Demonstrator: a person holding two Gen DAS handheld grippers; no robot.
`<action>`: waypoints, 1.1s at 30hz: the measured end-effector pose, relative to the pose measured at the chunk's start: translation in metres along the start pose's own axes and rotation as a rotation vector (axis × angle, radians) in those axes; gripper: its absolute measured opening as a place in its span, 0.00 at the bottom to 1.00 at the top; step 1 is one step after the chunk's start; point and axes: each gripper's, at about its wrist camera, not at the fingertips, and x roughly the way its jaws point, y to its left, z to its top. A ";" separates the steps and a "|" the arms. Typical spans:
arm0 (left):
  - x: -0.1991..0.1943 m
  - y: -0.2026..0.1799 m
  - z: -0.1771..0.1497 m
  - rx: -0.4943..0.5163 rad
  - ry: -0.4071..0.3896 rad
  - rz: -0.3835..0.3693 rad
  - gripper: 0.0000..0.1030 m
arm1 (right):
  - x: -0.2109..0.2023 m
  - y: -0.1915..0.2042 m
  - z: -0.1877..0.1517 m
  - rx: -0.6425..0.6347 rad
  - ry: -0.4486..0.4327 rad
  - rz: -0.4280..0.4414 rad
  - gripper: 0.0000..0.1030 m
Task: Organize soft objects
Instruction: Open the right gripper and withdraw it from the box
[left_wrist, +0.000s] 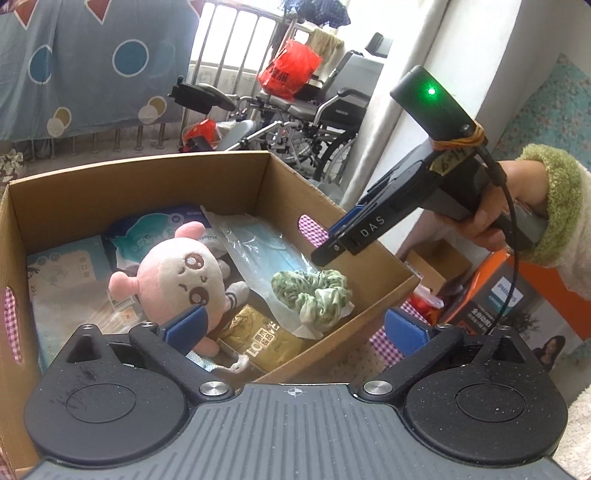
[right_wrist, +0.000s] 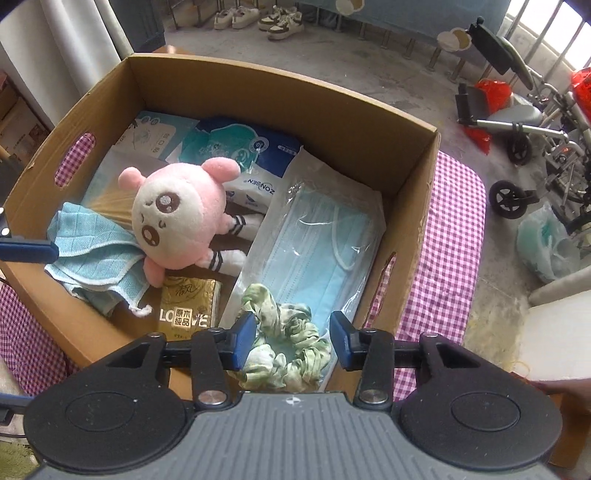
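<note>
A green scrunchie (right_wrist: 284, 343) lies crumpled in the near corner of a cardboard box (right_wrist: 280, 79), directly below the right claw (right_wrist: 291, 339), whose blue pads stand apart on either side of it without pressing; its near folds are cut off behind the claw's body. The left claw (left_wrist: 295, 325) gapes wide with nothing between its pads, its left pad hiding part of a pink plush toy (left_wrist: 177, 277). A blue cloth (right_wrist: 92, 254) tucks under the toy. Beyond the scrunchie, bagged face masks (right_wrist: 325, 240) sit partly under it. The box rests on a checked counter (right_wrist: 454, 229).
</note>
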 end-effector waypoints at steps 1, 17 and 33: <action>-0.002 0.001 -0.001 0.000 -0.005 -0.003 0.99 | 0.002 0.001 0.004 -0.001 0.001 0.003 0.45; -0.014 0.014 -0.020 -0.027 -0.019 -0.033 0.99 | 0.079 -0.001 0.016 0.099 0.200 0.056 0.39; -0.048 0.003 -0.032 -0.027 -0.041 0.030 0.99 | -0.031 0.022 -0.019 0.169 -0.139 0.075 0.51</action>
